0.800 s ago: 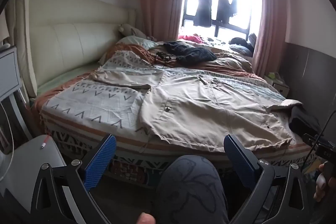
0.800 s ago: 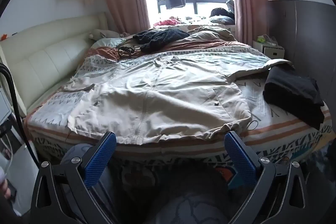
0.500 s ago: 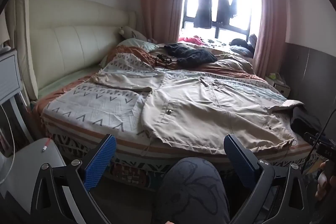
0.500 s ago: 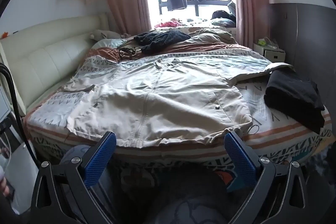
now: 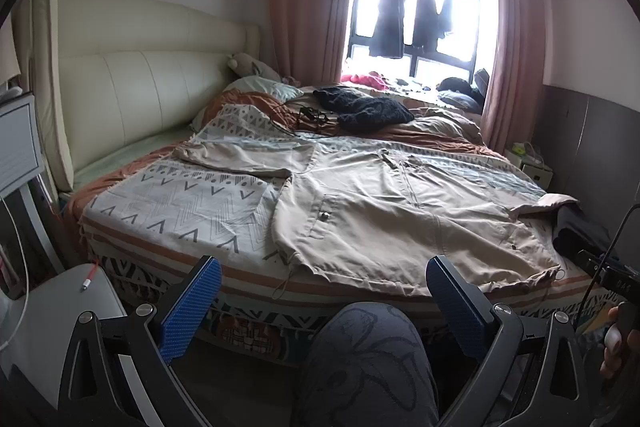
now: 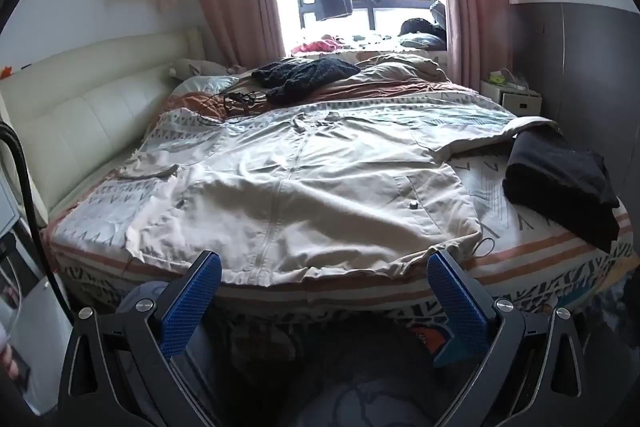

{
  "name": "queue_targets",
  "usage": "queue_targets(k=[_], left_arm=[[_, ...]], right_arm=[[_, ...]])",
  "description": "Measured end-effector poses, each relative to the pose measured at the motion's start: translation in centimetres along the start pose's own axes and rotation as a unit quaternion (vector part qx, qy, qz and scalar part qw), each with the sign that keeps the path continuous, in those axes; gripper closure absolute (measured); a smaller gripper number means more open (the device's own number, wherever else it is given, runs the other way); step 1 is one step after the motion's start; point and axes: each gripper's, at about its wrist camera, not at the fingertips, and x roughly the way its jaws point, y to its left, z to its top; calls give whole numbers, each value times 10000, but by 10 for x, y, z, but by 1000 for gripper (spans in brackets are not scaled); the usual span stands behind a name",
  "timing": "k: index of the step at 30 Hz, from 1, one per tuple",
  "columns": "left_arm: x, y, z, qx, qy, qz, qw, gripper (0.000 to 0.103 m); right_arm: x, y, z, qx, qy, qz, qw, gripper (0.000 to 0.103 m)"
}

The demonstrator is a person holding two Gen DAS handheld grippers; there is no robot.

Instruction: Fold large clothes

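A large beige jacket [image 5: 384, 211] [image 6: 304, 195] lies spread flat, front up, on the bed, its hem along the near mattress edge and one sleeve stretched toward the headboard. My left gripper [image 5: 324, 303] hangs open in front of the bed's near edge, short of the hem, with nothing between its blue pads. My right gripper [image 6: 324, 295] is open too, just before the hem's middle, and holds nothing. A person's knee [image 5: 368, 359] in grey patterned trousers sits between the left gripper's fingers, low in the view.
A folded black garment [image 6: 560, 183] rests on the bed's right side. A dark knitted garment [image 6: 304, 75] and cables lie further back. A cream headboard [image 5: 132, 99] stands left, a white chair [image 5: 52, 311] at near left, a bedside cabinet [image 6: 512, 95] by the right wall.
Both views have shifted slightly: the bed and jacket sit a little lower and closer in the frames. Both grippers stayed open.
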Motion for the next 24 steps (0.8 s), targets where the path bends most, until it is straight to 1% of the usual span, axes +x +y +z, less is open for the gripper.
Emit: queue_targets(k=[24], left_arm=[[-8,3,3,63,-65,21,10000,1]], right_arm=[[-4,-9,6,25,-83,-43,10000,0]])
